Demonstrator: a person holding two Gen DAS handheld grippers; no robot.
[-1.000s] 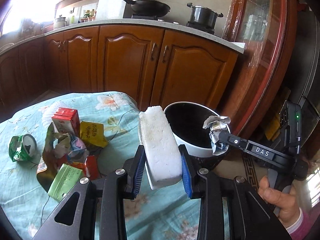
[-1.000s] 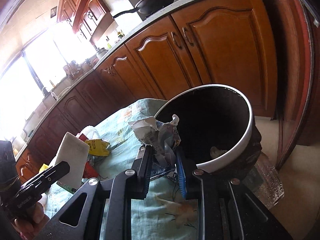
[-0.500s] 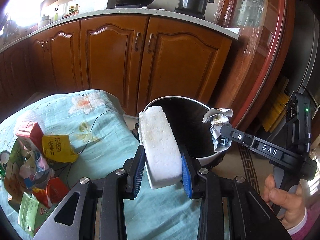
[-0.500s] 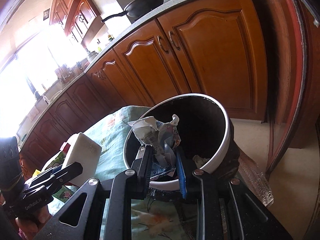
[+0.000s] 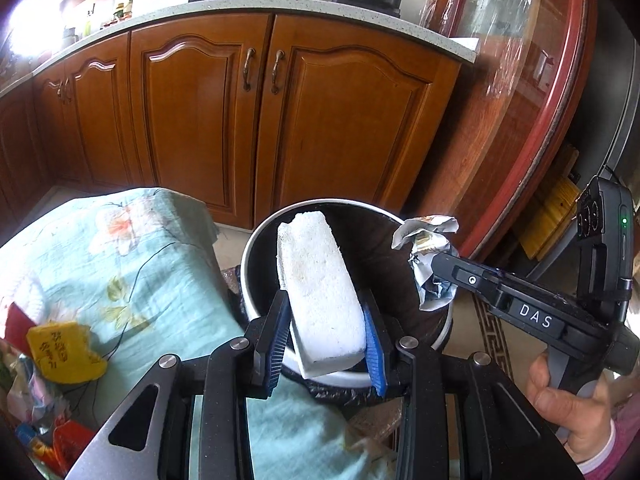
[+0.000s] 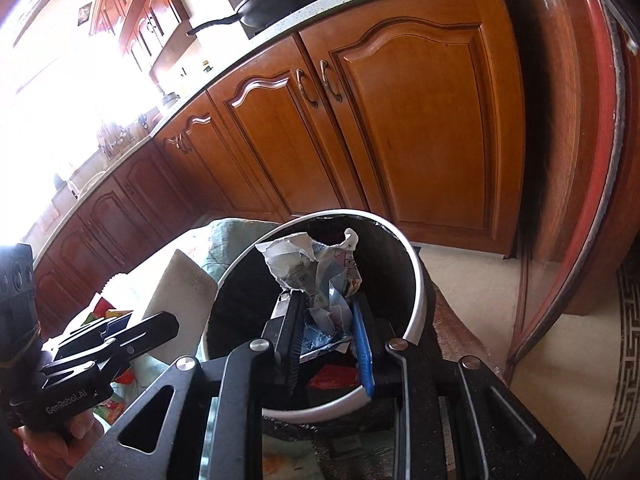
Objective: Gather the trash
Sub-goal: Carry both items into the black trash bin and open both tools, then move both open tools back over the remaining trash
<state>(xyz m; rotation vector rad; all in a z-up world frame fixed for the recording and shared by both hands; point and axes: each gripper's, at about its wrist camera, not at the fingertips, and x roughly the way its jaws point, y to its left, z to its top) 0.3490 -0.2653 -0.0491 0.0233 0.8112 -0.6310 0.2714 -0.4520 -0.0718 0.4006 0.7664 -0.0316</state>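
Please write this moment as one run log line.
left gripper: holds foam block | right gripper: holds crumpled wrapper | both over bin | not released

floral teal tablecloth [image 5: 152,280] on the table, with yellow wrapper [image 5: 64,352] and mixed litter [image 5: 36,420]
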